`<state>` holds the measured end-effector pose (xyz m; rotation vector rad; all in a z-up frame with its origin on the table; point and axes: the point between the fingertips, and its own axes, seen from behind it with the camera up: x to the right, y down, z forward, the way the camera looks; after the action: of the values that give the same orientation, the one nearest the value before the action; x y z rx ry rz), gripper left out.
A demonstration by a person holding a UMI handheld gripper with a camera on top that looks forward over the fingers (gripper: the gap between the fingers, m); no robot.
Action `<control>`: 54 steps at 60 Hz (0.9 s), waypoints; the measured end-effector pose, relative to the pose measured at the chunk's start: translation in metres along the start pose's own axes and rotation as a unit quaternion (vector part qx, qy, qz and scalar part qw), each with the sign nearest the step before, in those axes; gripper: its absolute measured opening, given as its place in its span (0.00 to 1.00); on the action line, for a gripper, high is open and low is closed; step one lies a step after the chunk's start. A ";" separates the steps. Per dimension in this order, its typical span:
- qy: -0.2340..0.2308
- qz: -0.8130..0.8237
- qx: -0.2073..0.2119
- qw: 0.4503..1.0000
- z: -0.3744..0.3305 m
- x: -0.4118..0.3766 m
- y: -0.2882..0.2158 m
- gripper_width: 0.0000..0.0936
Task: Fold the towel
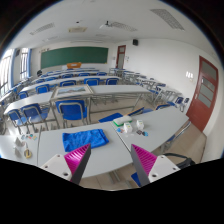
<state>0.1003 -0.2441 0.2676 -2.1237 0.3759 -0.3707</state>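
Observation:
A blue towel [76, 139] lies spread on the near grey table [110, 145], ahead and to the left of my fingers. My gripper [112, 162] hovers above the table's near edge, its two pink-padded fingers [80, 160] wide apart with nothing between them. The left finger overlaps the towel's near corner in the view; I cannot tell whether it touches it.
A small green-and-white object [124, 123] and a white cup-like item [140, 127] stand on the table beyond the fingers. Rows of desks with blue chairs [70, 108] fill the classroom. A green chalkboard [73, 56] is on the far wall, a red door [205, 88] at right.

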 end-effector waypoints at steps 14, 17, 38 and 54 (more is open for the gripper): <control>0.004 -0.011 -0.023 1.000 0.009 0.029 0.007 0.88; 0.005 -0.014 -0.027 1.000 0.014 0.032 0.012 0.88; -0.085 -0.057 -0.063 0.993 0.064 -0.101 0.100 0.89; -0.153 -0.080 -0.038 0.984 0.173 -0.242 0.097 0.88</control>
<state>-0.0620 -0.0693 0.0653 -2.2502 0.0414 -0.1188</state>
